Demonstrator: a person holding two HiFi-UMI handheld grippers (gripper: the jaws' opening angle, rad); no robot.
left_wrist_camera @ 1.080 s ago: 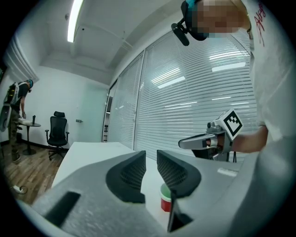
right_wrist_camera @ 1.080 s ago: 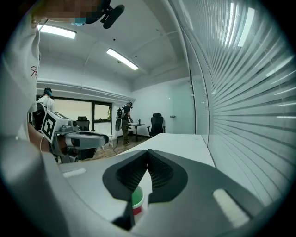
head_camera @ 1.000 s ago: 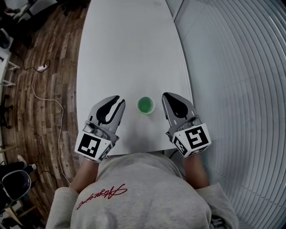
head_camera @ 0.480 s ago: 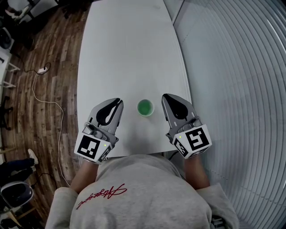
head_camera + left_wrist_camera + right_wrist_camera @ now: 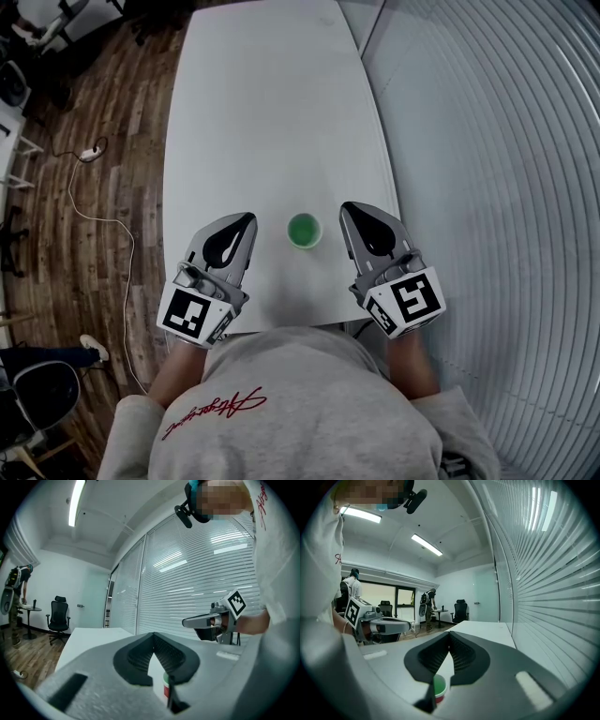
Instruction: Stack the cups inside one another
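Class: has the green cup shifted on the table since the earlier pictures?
No. The green cup keeps its spot against the right edge of the table.

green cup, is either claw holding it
No, the green cup stands free on the white table between the left claw and the right claw, touching neither.

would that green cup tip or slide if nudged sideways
The green cup looks small and plastic, so probably light and likely to slide on the smooth white table. It stands upright, so a high push might tip it.

Bright ceiling strips, sharp, fisheye-warped edges
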